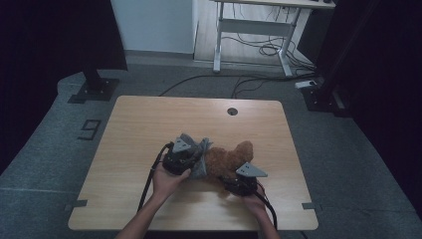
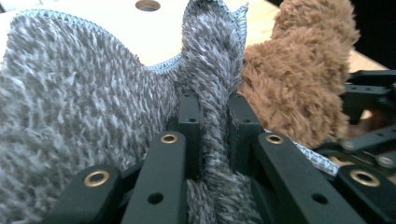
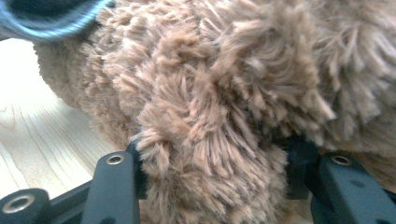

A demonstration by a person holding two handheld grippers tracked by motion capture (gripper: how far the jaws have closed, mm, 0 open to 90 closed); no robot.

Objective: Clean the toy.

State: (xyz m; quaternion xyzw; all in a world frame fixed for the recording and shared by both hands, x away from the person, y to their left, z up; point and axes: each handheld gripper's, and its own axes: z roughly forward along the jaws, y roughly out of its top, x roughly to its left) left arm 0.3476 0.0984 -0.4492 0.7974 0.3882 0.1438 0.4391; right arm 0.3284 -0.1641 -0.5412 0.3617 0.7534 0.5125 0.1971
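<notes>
A brown plush toy (image 1: 230, 158) lies on the wooden table (image 1: 149, 124), partly wrapped at its left by a grey fuzzy cloth (image 1: 199, 157). My left gripper (image 1: 191, 158) is shut on a fold of the grey cloth (image 2: 212, 140), which stands pinched between its black fingers (image 2: 189, 121); the brown plush toy (image 2: 294, 88) sits just to the right of them. My right gripper (image 1: 239, 179) is shut on a limb of the plush toy (image 3: 210, 154), brown fur bulging between its fingers (image 3: 119, 182). A grey cloth edge (image 3: 46, 18) hangs at the top left.
A round cable hole (image 1: 232, 111) sits near the table's far edge. Beyond the table stand a white desk frame (image 1: 249, 30) with cables on the floor and a black stand base (image 1: 94, 87) at the far left.
</notes>
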